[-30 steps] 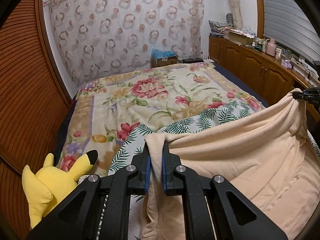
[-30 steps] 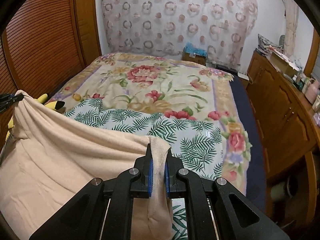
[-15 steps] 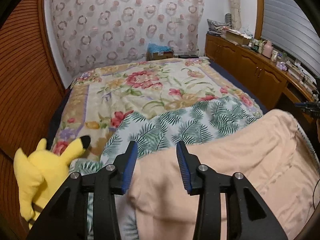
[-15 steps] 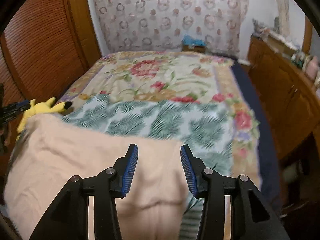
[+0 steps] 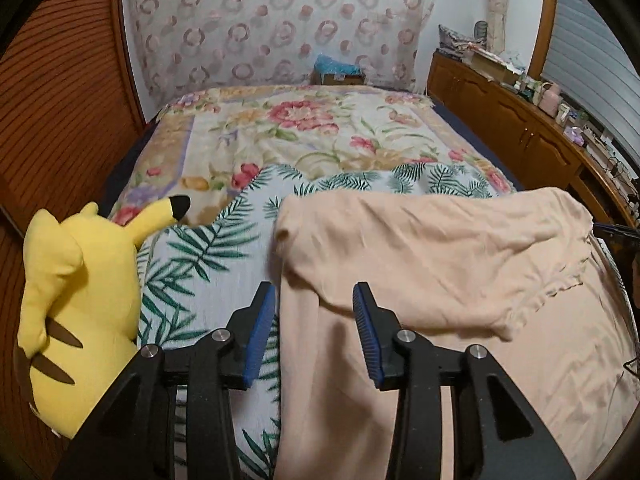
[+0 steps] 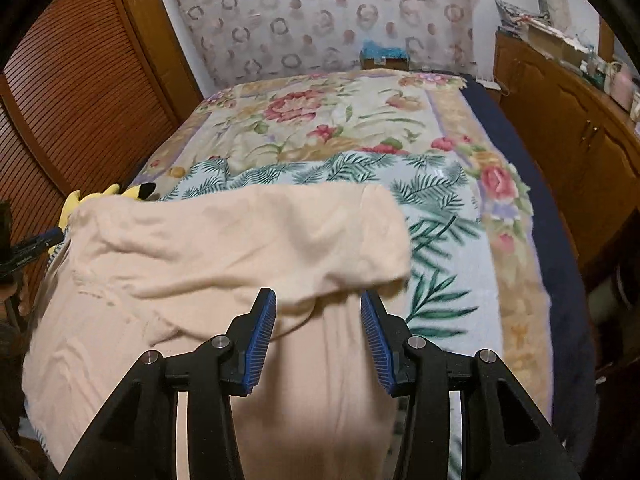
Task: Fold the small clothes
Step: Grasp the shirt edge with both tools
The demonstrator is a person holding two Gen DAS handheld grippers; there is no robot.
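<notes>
A peach-coloured garment [image 5: 432, 264] lies on the bed, its far part folded back toward me over the near part. It also shows in the right wrist view [image 6: 240, 240]. My left gripper [image 5: 314, 312] is open and empty, its jaws just above the garment's left edge. My right gripper [image 6: 318, 316] is open and empty, just above the garment's right side near the fold's loose edge. The other gripper's tip peeks in at the right edge of the left wrist view and at the left edge of the right wrist view.
A palm-leaf sheet [image 5: 200, 264] lies under the garment on a floral bedspread [image 5: 304, 136]. A yellow plush toy [image 5: 76, 292] sits at the bed's left edge. Wooden slatted doors [image 6: 80, 80] stand left, a cluttered wooden cabinet [image 5: 520, 120] right.
Both grippers were shut on the garment's top corners and held it up. They have opened and let go, and the cloth has dropped folded onto the bed.
</notes>
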